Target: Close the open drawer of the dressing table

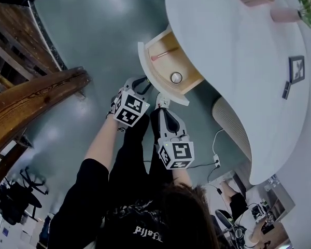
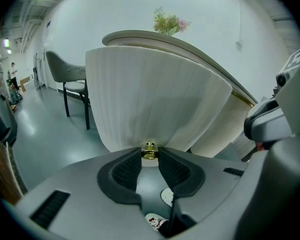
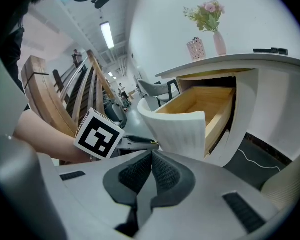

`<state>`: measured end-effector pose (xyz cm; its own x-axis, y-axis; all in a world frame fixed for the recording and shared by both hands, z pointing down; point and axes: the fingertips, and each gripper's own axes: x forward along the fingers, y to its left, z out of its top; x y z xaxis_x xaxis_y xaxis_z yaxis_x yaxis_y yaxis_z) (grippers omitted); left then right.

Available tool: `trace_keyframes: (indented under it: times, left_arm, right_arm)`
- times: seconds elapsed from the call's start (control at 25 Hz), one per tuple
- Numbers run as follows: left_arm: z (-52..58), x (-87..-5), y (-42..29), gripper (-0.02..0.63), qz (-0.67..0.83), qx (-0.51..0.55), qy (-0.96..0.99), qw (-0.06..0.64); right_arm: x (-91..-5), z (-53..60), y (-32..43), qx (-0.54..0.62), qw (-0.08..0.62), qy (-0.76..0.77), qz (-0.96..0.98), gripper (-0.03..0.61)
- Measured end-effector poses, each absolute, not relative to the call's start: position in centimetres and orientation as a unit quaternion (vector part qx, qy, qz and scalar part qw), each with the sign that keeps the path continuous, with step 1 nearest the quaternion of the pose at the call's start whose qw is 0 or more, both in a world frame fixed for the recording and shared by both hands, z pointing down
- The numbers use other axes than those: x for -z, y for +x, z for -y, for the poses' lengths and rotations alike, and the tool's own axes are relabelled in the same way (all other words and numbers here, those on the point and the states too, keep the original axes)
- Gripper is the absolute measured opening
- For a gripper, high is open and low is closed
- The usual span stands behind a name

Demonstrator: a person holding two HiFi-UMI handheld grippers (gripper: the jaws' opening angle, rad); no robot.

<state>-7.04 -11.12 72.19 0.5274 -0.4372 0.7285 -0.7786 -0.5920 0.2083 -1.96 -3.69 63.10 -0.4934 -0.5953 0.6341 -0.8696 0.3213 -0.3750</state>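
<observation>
Drawer (image 1: 146,66) stands pulled well out of the white counter (image 1: 233,61), its curved front facing the person. Left gripper (image 2: 150,157) is set narrow, pads clamped on the small gold knob (image 2: 149,148) low on that front. Likely chosen as the push point, so the drawer runs in straight. Right gripper (image 3: 151,159) has its jaws together and empty, just beside the front's end; contact not discernible, probably idle.

White ribbed drawer (image 1: 146,69) — open, wood inside, brass knob (image 2: 149,151)
</observation>
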Motion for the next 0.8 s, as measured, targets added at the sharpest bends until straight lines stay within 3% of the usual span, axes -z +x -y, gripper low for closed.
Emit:
trace_keyframes:
  times: [0.8]
  left_arm:
    - [15.5,-71.9,-3.1,0.118,0.361,-0.316,0.842,0.247]
  right_arm:
    - [-62.6,6.8,1.5,-0.347,0.18,0.487,0.781,0.026]
